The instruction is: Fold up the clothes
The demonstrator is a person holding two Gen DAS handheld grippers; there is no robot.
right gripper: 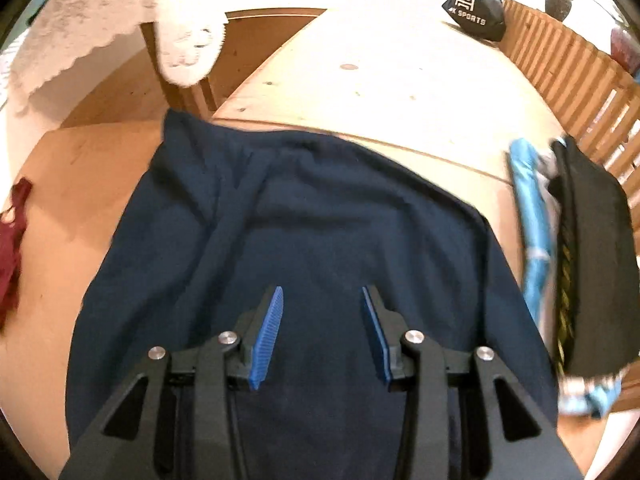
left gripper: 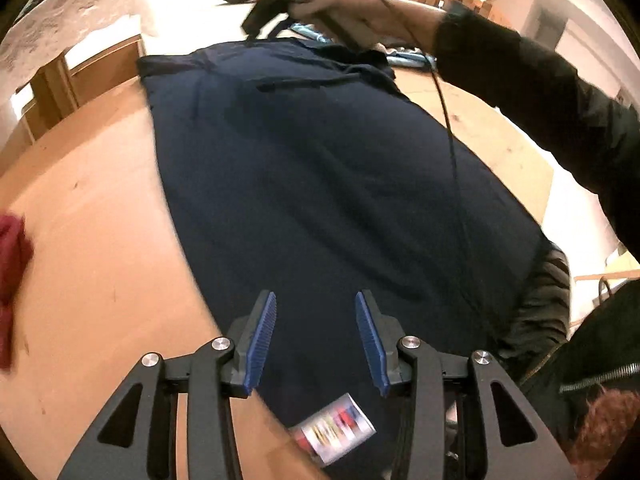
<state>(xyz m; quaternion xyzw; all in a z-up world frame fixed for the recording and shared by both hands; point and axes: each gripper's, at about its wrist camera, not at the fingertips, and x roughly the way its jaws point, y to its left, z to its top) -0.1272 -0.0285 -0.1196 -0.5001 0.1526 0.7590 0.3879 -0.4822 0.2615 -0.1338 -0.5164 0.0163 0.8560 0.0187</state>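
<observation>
A dark red garment [right gripper: 10, 240] lies at the desk's [right gripper: 380, 80] left edge. The navy garment [right gripper: 304, 240] is spread flat mid-desk, under the left tool [left gripper: 316, 340] and right tool [right gripper: 322, 336], both spread open, holding nothing. Folded blue and black clothes [right gripper: 576, 248] lie right.

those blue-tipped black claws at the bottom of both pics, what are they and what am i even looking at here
They are hand-held grippers, one in each of a person's hands, each carrying a fisheye camera that looks out along its two fingers. One picture is from the left gripper, the other from the right gripper. Both are open and hold nothing.

In the left view you can see the person's right hand holding the other tool.

On the wooden table a navy garment lies spread out, waiting to be folded. A dark red cloth sits to its left, a pile of blue and black clothes to its right, and a black sports bag at the far end.
</observation>
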